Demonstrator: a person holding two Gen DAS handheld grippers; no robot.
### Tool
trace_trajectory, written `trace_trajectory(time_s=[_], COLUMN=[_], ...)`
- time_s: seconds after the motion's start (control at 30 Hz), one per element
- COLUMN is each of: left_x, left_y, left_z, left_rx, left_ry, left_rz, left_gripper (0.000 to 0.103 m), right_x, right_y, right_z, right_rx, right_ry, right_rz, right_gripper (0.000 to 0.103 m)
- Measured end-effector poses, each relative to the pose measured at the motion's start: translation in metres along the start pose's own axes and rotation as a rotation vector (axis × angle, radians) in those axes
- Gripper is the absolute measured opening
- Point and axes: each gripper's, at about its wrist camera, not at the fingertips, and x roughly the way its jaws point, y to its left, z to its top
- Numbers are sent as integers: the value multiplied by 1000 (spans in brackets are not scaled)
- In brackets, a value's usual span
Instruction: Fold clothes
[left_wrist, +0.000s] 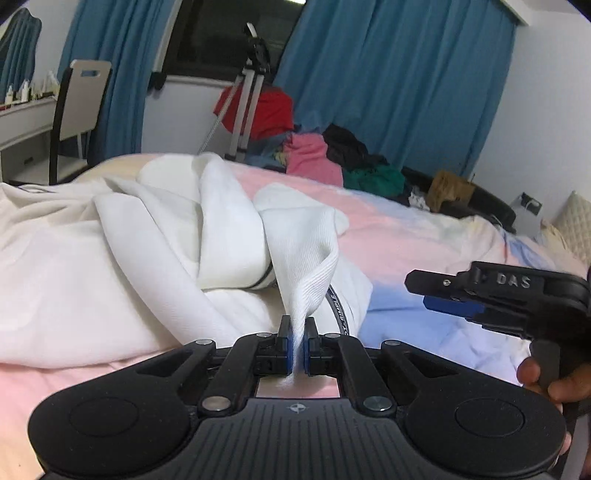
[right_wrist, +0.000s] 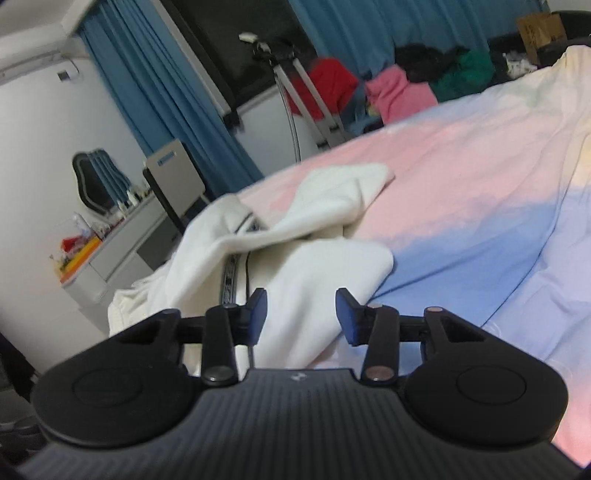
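Observation:
A white garment with a black lettered band lies crumpled on the pink and blue bedsheet. My left gripper is shut on a ribbed white fold of it, and the fabric rises taut from between the pads. My right gripper hovers to the right above the sheet, held by a hand. In the right wrist view the right gripper stands open. An edge of the white garment lies below and between its fingers, and the pads do not press on it.
At the bed's far side there is a pile of coloured clothes, a tripod and a cardboard box. A chair and a desk stand at the left, with blue curtains behind.

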Motion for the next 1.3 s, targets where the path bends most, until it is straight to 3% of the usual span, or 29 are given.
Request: trace_trajectory(time_s=[0.13, 0.27, 0.43, 0.6, 0.63, 0.67, 0.7, 0.73, 0.83, 0.93, 1.03, 1.13, 1.2, 1.3], left_x=[-2, 3, 27, 54, 59, 62, 64, 66, 69, 68, 66, 64, 62, 61], left_y=[11, 23, 41, 56, 58, 60, 61, 62, 66, 66, 63, 56, 48, 36], left_z=[-8, -11, -5, -3, -3, -4, -6, -7, -9, -10, -11, -14, -17, -22], left_rx=[-41, -71, -106, -136, -128, -121, -116, -111, -99, -91, -65, -43, 2, 56], left_ry=[-10, -17, -26, 3, 1, -1, -2, -3, -12, -27, -42, -43, -53, -54], left_rz=[-21, -51, -63, -112, -120, -132, -145, -158, -180, -205, -231, -291, -304, -299], left_gripper=[6, 6, 6, 6, 6, 6, 6, 6, 6, 6, 8, 16, 19, 26], right_x=[31, 89, 181, 242, 250, 255, 257, 254, 234, 191, 141, 81, 40, 2], right_y=[0, -7, -31, -64, -70, -70, -67, -62, -53, -71, -99, -138, -168, -215], right_z=[26, 56, 83, 92, 92, 94, 98, 103, 116, 125, 127, 115, 90, 55], right_rx=[75, 166, 242, 426, 464, 459, 427, 388, 302, 347, 353, 387, 461, 605], right_ry=[43, 80, 116, 116, 103, 89, 75, 48, -62, -191, -246, -321, -370, -326], right_rz=[-12, 4, -111, -125, -117, -124, -145, -149, -142, -144, -214, -275, -299, -355], right_gripper=[49, 60, 60, 60, 56, 34, 18, 12, 10, 9, 9, 9, 9, 9])
